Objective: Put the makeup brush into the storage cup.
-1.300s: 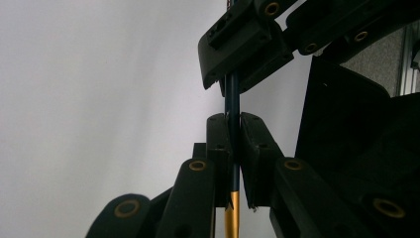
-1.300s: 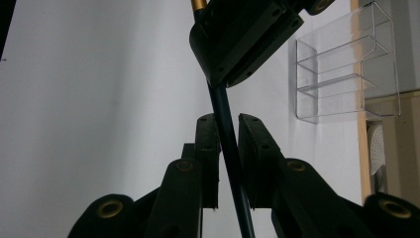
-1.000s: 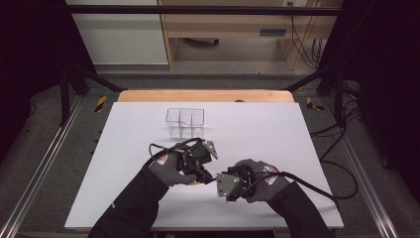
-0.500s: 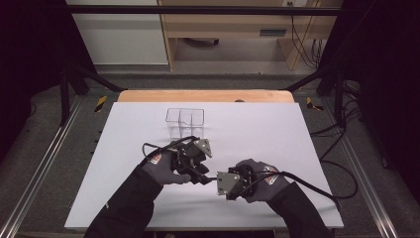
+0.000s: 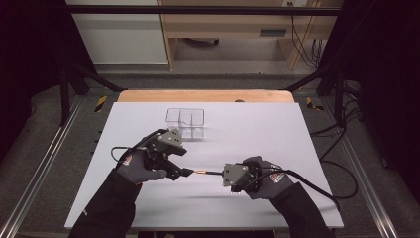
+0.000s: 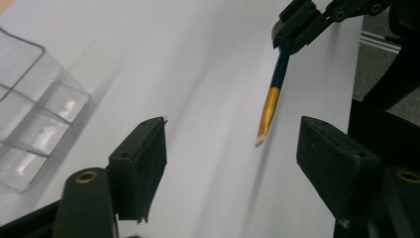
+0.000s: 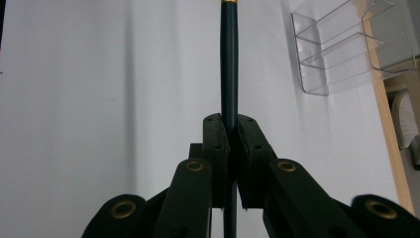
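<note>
My right gripper (image 7: 229, 148) is shut on a slim brush (image 7: 229, 74) with a dark blue handle. In the high view the brush (image 5: 207, 172) sticks out level from the right gripper (image 5: 225, 174) toward my left gripper (image 5: 185, 172). Its gold end and pale tip (image 6: 270, 106) hang just ahead of the left gripper (image 6: 233, 163), untouched. The left jaws have just been opening and stand wide apart, pressing on nothing. The right gripper (image 6: 307, 20) holds the handle at the top of the left gripper view.
A clear plastic box with compartments (image 5: 185, 123) stands on the white tabletop (image 5: 277, 129) behind the left hand; the box (image 6: 34, 129) and the same box (image 7: 346, 44) also appear in the gripper views. A wooden strip (image 5: 205, 95) borders the far edge.
The left hand has slid left, away from the right hand, and its jaws have opened, letting go of the brush tip. The right hand has stayed put, still gripping the handle.
</note>
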Demonstrator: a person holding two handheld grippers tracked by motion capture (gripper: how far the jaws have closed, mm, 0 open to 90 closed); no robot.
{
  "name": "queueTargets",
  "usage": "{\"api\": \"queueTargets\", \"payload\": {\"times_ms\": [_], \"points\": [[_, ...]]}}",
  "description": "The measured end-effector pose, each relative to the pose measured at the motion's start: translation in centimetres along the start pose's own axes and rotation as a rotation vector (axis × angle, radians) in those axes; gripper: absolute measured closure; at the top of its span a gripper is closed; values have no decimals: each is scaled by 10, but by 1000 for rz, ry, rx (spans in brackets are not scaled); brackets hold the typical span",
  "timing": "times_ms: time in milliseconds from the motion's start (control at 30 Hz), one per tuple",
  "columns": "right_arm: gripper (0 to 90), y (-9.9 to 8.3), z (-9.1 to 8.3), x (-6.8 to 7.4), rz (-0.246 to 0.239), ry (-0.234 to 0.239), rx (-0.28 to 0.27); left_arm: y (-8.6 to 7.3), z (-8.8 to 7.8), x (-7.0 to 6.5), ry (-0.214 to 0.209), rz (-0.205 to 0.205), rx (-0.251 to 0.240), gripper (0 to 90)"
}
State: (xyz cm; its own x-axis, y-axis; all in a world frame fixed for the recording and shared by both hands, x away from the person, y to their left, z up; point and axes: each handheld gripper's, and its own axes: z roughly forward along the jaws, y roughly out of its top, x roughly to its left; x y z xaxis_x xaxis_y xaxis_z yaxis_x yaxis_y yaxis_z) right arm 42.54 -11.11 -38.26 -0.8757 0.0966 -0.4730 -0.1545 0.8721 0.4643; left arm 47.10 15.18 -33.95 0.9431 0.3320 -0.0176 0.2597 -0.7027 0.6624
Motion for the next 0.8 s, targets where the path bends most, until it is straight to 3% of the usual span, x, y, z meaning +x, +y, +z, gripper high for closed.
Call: {"api": "queueTargets", "payload": {"times_ms": [133,367,800], "points": [[845,-6,-1,-2,52,-4,-16,-14,-8,3,40,-28,-64,233],[845,-20,-2,-7,136,-18,-39,-36,-15,9,103,-124,-193,194],[845,-37,-2,-6,299,-33,-146,-57,-9,8,197,-233,-359,158]]}}
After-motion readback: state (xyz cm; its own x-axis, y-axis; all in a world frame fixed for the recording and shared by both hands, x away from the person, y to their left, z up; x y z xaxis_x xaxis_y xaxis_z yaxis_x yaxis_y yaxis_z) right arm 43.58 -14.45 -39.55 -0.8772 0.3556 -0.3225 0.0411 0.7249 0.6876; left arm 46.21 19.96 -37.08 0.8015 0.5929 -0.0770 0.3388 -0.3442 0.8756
